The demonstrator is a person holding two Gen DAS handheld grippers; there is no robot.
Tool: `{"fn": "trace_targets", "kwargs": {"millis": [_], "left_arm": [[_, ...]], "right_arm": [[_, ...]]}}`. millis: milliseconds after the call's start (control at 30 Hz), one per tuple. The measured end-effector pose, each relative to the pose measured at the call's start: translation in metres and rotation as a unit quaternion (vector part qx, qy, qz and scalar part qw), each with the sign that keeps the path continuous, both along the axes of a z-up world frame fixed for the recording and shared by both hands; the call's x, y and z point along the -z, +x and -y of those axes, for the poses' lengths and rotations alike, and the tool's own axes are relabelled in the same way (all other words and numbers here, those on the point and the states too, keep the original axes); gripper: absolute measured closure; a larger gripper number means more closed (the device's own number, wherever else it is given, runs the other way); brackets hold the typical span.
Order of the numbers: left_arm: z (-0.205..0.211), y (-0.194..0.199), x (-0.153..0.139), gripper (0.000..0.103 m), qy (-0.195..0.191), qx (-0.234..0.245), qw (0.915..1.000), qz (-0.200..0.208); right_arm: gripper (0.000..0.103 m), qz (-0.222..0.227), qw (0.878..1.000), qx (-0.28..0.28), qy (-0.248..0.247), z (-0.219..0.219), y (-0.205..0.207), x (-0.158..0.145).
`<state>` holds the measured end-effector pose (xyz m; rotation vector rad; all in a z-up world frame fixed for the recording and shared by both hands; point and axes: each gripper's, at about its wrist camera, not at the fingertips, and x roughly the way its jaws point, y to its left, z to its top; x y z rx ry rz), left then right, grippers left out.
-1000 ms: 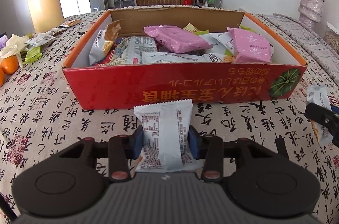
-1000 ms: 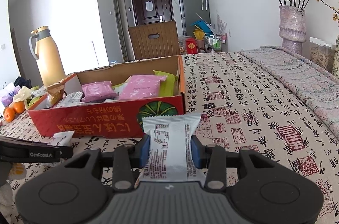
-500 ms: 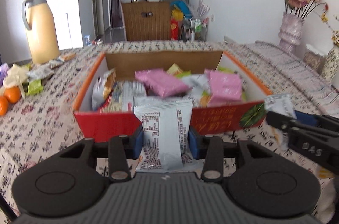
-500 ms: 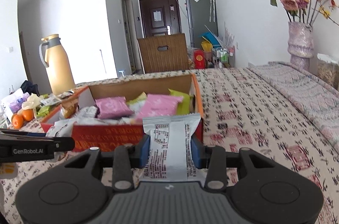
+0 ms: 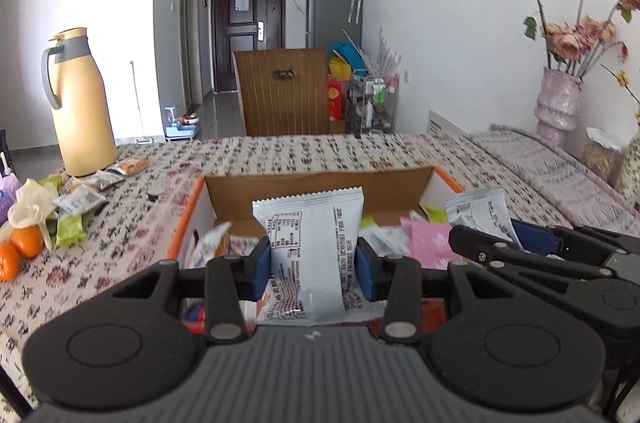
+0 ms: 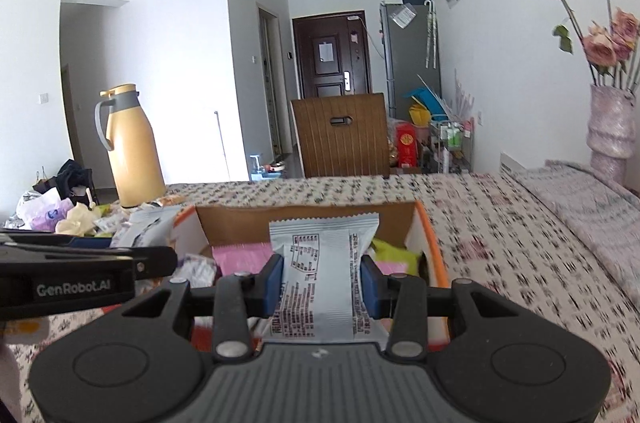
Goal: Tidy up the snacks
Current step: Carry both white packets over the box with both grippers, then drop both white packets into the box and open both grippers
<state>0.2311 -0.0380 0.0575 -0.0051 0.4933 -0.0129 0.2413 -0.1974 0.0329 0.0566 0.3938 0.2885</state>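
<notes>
My left gripper is shut on a white snack packet, held upright above the near edge of the red cardboard box. My right gripper is shut on a second white snack packet, also over the box. Pink, green and white packets lie inside the box. The right gripper with its packet shows at the right of the left wrist view. The left gripper's finger crosses the left of the right wrist view.
A yellow thermos jug stands at the table's far left. Loose snack packets and oranges lie near it. A vase of flowers stands at the right. A wooden chair is behind the patterned tablecloth.
Both grippers have risen with their packets and moved forward over the box. The right gripper has come in beside the left one.
</notes>
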Motion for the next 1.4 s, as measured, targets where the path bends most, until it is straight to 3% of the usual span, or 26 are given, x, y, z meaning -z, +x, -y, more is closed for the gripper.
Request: {"fn": "trace_targets", "kwargs": {"millis": [367, 600, 733, 800, 900, 967, 1400], "left_arm": [[-0.022, 0.05, 0.011, 0.06, -0.024, -0.037, 0.9989, 0.014], [-0.027, 0.058, 0.026, 0.058, -0.022, -0.024, 0.9993, 0.015], [-0.031, 0.054, 0.028, 0.026, -0.026, -0.033, 0.9989, 0.021], [-0.032, 0.052, 0.027, 0.02, -0.025, -0.036, 0.9987, 0.024], [-0.032, 0.048, 0.025, 0.002, -0.025, -0.046, 0.998, 0.034], [-0.033, 0.046, 0.023, 0.0, -0.026, -0.051, 0.9975, 0.041], [-0.034, 0.015, 0.0, 0.0, -0.027, -0.045, 0.9969, 0.059]], "right_arm": [[0.064, 0.015, 1.0, 0.02, 0.004, -0.017, 0.054, 0.006], [0.061, 0.0, 1.0, 0.012, 0.0, -0.016, 0.062, 0.021], [0.052, -0.011, 1.0, 0.023, 0.001, -0.012, 0.063, 0.025], [0.018, -0.015, 0.999, 0.039, 0.006, -0.008, 0.064, 0.027], [0.006, -0.013, 0.998, 0.06, 0.014, -0.002, 0.064, 0.028], [0.0, -0.016, 0.997, 0.068, 0.019, 0.001, 0.065, 0.029], [0.0, -0.006, 0.996, 0.083, 0.016, 0.008, 0.047, 0.013]]}}
